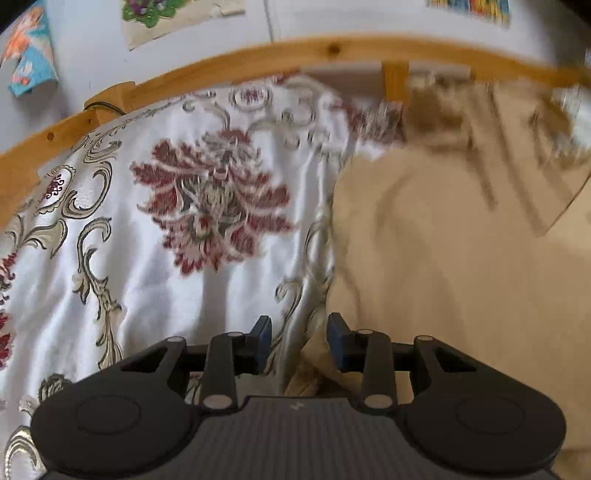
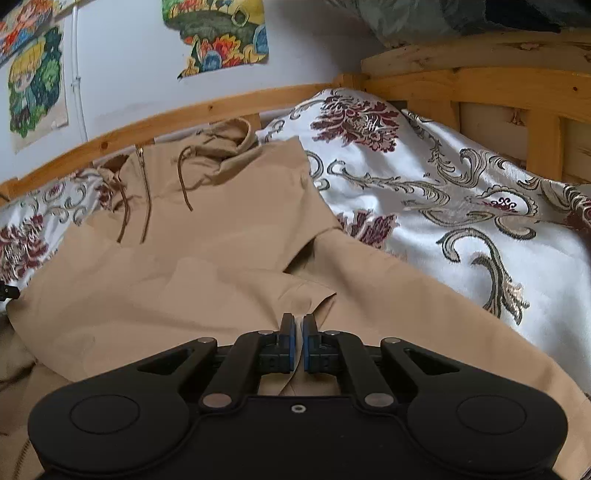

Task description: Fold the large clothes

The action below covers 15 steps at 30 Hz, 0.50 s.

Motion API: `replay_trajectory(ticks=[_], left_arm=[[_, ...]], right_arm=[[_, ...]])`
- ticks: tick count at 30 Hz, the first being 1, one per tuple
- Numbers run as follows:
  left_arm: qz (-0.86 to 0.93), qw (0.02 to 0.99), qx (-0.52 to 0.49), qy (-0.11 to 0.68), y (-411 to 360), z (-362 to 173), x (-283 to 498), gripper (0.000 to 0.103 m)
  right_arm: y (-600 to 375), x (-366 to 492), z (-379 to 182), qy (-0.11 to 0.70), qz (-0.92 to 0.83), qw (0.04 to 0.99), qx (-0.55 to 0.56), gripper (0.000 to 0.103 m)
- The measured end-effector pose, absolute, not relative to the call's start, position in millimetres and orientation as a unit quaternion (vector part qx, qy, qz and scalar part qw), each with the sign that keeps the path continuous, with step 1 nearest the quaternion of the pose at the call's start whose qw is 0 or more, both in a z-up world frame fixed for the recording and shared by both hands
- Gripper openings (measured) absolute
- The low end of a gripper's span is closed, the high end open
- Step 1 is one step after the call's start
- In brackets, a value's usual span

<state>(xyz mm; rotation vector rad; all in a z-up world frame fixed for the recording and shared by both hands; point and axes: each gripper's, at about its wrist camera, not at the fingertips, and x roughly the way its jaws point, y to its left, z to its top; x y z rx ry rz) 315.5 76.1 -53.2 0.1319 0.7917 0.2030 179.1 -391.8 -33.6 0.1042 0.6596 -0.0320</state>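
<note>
Two tongs over bed (image 2: 480, 206). Tan hooded jacket (image 2: 207, 258) lies spread on bed cover, hood near wall-side rail. Right tongs (image 2: 299, 332) pinch jacket edge. Left tongs (image 1: 300, 343) spread, cloth fold between, not pressed. Soft, floppy, likely light; grab edges, corners.

jacket (image 2: 221, 236): matt tan cloth | bedspread (image 2: 461, 229): glossy embroidered satin | bed frame (image 2: 480, 85): knotty varnished wood

Wooden bed frame (image 2: 480, 85) against a pale wall (image 2: 122, 74) with colourful posters (image 2: 218, 33)
</note>
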Motion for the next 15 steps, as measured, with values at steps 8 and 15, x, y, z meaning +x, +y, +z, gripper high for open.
replay_trajectory(ticks=[8,15], left_arm=[[0.069,0.901,0.076,0.422,68.1,-27.4,324.7,0.055],[0.009,0.91,0.188,0.37,30.0,77.7,377.2,0.103]], right_arm=[[-389.0,177.9,-20.1,0.325,-0.017,0.945,0.037,0.02],[-371.6,247.0,44.5,0.283,0.094,0.953,-0.051,0.076]])
